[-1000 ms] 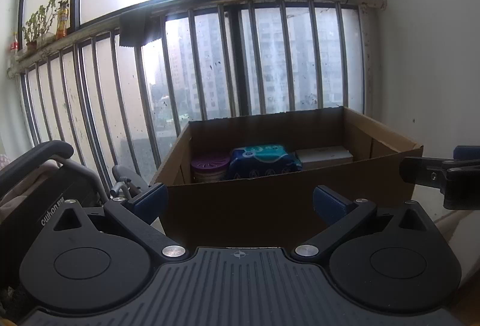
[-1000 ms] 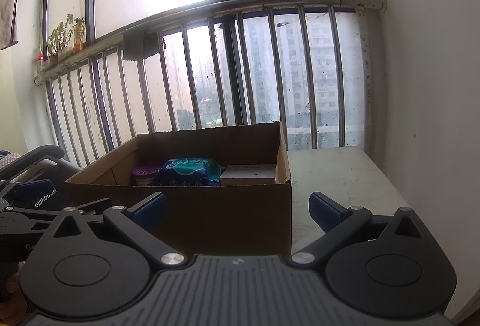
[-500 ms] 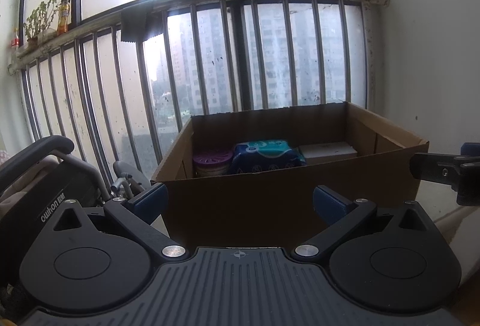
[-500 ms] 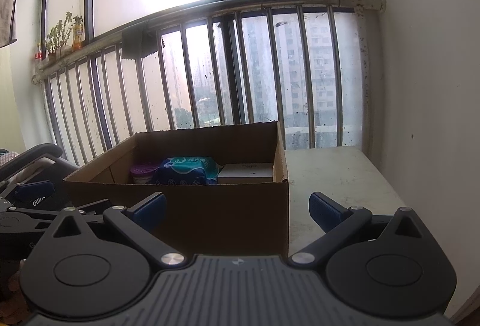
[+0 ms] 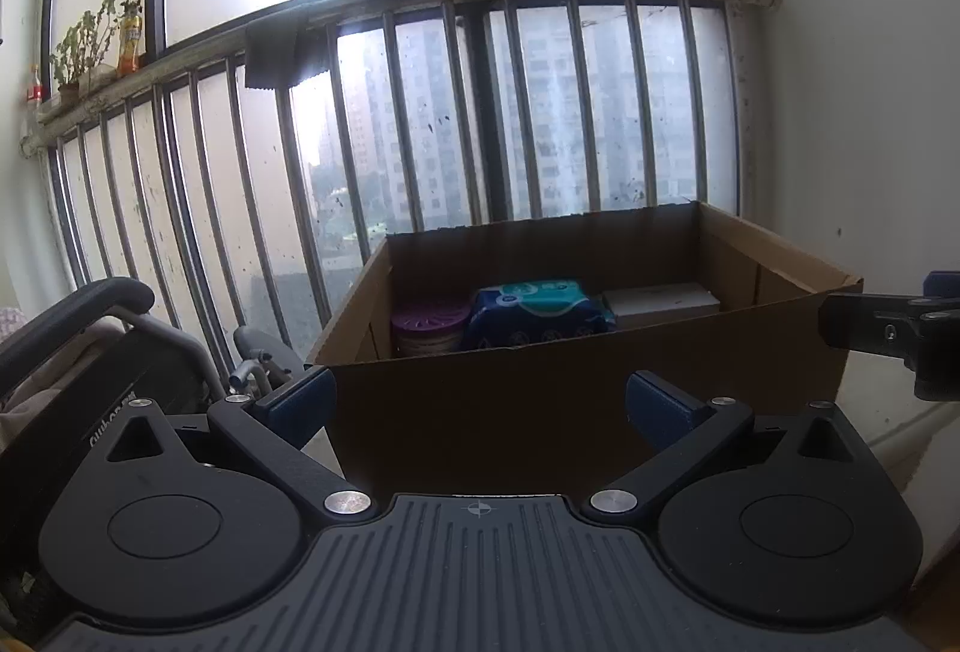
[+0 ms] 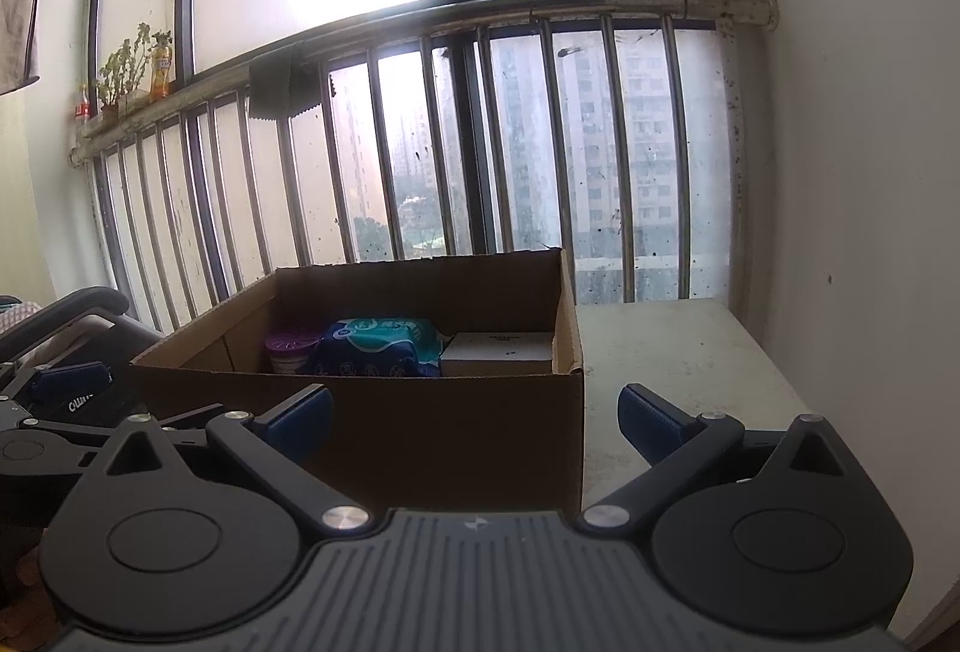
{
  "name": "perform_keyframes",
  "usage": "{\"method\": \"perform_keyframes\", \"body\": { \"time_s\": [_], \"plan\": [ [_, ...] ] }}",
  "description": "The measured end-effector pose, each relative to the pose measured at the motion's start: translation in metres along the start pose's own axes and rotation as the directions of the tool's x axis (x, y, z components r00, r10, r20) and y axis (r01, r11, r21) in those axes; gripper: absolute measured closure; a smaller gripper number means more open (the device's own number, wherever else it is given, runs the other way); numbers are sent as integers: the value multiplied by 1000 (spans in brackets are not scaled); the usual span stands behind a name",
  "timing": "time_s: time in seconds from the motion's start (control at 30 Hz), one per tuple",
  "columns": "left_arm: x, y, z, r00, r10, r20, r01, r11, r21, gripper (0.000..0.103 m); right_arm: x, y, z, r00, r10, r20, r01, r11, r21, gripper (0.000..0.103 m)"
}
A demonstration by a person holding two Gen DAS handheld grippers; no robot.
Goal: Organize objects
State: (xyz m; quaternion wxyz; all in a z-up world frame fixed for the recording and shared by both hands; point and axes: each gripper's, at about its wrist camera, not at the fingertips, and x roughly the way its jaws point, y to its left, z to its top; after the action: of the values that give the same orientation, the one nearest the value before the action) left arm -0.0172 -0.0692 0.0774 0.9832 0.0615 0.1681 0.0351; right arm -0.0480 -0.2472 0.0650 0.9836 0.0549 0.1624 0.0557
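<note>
Brown open-topped cardboard box (image 6: pixel 384 412) at the left edge of the pale desk (image 6: pixel 678 352), holding a purple-lidded tub (image 5: pixel 429 319), a blue-green soft pack (image 5: pixel 537 313) and a flat white carton (image 5: pixel 663 299). Over the last second both hand-held grippers — left (image 5: pixel 478 406), right (image 6: pixel 474 415), fingers apart, empty — have tipped slightly upward; packing looks finished.

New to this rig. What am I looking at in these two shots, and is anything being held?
There is no robot arm here. A person holds a pair of hand tongs in each hand, and each has a fisheye camera looking forward along its two fingers.

The left view shows the left tongs; the right view shows the right tongs. Both are open and hold nothing.

Ahead is an open cardboard box on a pale table, by a barred window. Inside the box, left to right, are a purple-lidded tub, a blue and teal soft pack and a white box.

The dark part at the left view's right edge is the right tongs.
</note>
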Motion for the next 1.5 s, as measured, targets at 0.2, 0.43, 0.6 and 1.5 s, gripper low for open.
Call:
{"method": "perform_keyframes", "body": {
  "time_s": [0.2,0.43,0.6,1.5],
  "plan": [
    [0,0,1,1000,-7,2,7,1000,-2,0,-2,-2,1,1000,-9,5,9,1000,4,0],
    [3,3,-1,1000,-1,-14,1,1000,-4,0,-1,-1,-1,1000,-9,-3,9,1000,-1,0],
    [3,5,-1,1000,-4,-13,3,1000,-10,0,0,1,-2,1000,-3,-7,3,1000,-5,0],
    [2,4,-1,1000,-3,-10,3,1000,-10,0,0,3,-5,1000,1,-19,-1,1000,-3,0]
  ]
}}
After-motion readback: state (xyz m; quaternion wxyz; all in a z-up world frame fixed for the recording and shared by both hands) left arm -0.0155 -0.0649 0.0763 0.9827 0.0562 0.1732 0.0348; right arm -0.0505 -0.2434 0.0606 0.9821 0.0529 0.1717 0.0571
